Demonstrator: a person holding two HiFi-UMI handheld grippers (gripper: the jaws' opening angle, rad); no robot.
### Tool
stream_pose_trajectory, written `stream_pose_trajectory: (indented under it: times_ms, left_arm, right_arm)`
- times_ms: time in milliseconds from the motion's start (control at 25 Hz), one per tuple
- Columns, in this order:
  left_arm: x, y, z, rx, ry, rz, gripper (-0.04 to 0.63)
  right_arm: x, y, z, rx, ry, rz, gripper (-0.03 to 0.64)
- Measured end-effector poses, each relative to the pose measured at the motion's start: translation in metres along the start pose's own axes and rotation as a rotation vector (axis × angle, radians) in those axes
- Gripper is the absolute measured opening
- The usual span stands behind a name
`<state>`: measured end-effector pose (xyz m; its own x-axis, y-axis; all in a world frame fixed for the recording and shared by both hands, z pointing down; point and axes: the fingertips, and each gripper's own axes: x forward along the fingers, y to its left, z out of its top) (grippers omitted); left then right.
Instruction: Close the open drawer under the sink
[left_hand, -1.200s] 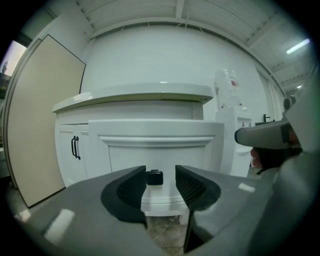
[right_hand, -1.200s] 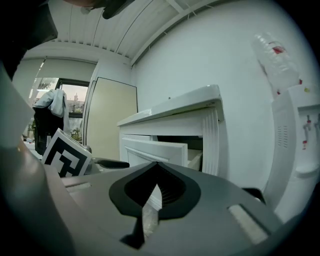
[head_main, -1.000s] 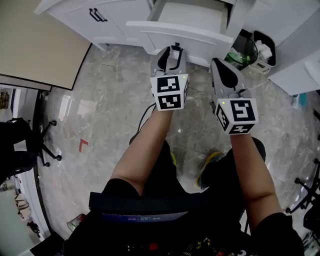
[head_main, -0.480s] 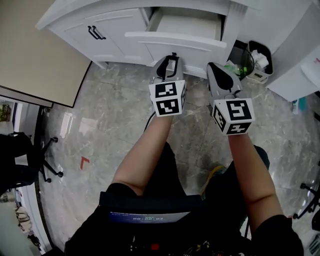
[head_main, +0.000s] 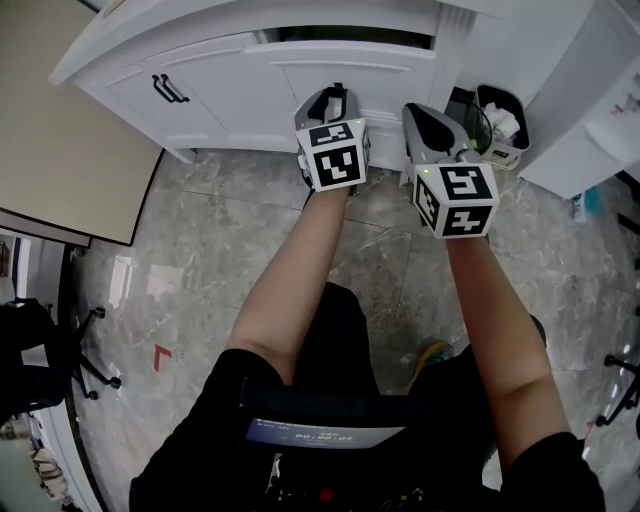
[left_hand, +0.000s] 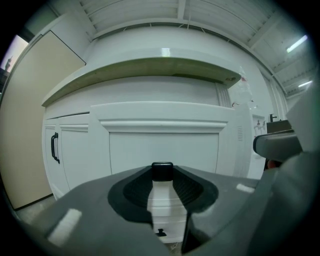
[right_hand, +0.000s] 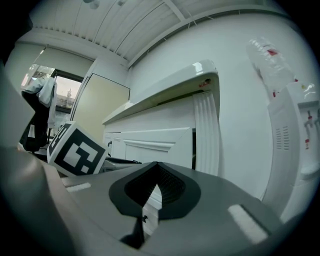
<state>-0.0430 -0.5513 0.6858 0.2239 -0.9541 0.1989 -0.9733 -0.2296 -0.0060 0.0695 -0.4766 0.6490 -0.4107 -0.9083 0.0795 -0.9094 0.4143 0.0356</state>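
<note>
From the head view we see the glossy white, panelled drawer (head_main: 345, 62) nearly flush with its cabinet, a dark slit above it and the left tool (head_main: 332, 97) at its front. The left gripper view shows that tool's ribbed black jaws slightly apart, seemingly gripping nothing. Only the right gripper view shows the right tool (right_hand: 154, 192) pinched together, empty.

Left claw (head_main: 333, 95): grey moulded shell, black ribbed inner pads, white marker cube (head_main: 334, 155) printed with black squares. Right claw (head_main: 420, 112): same build and cube. Clothing: black shorts (head_main: 335, 340), black top, forearms uncovered, yellow-edged shoe (head_main: 433, 352).
</note>
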Motion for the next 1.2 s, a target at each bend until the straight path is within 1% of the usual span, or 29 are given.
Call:
stream_pose_trajectory:
  times_ms: [200,280,440,560,760,840,920,1000,1040,1120,1200]
  left_arm:
    - [0.025,-0.002,0.003,0.024,-0.013,0.004,0.130]
    - [0.031,-0.003,0.004,0.017,-0.018,-0.003,0.130]
    - [0.047,-0.002,0.008,-0.002,0.001,-0.008,0.137]
    - [0.050,-0.002,0.009,-0.006,-0.007,0.001,0.141]
    - [0.048,-0.002,0.010,0.005,-0.009,-0.011,0.141]
    - [0.039,-0.003,0.010,0.006,-0.018,-0.006,0.141]
    - [0.018,-0.003,0.016,0.023,-0.060,0.016,0.135]
    - [-0.007,-0.008,0.025,0.049,-0.111,0.025,0.017]
    - [-0.018,-0.011,0.028,0.057,-0.127,0.016,0.003]
    - [-0.038,-0.019,0.034,0.054,-0.139,-0.006,0.003]
    - [-0.058,-0.025,0.050,0.049,-0.135,-0.014,0.003]
  right_arm:
    - [0.017,-0.010,-0.006,0.004,0.021,-0.034,0.023]
    - [0.023,-0.013,-0.010,0.011,0.027,-0.043,0.023]
    - [0.032,-0.015,-0.015,0.022,0.042,-0.051,0.023]
    - [0.035,-0.017,-0.013,0.031,0.041,-0.055,0.023]
    - [0.030,-0.018,-0.008,0.038,0.034,-0.047,0.023]
    - [0.025,-0.017,-0.007,0.045,0.030,-0.039,0.025]
    - [0.019,-0.017,-0.003,0.050,0.019,-0.027,0.025]
    - [0.013,-0.017,0.001,0.049,0.006,-0.015,0.025]
    - [0.009,-0.017,0.003,0.049,0.001,-0.010,0.023]
    - [0.000,-0.017,0.008,0.052,-0.002,-0.001,0.023]
    - [-0.008,-0.017,0.021,0.050,0.007,0.011,0.023]
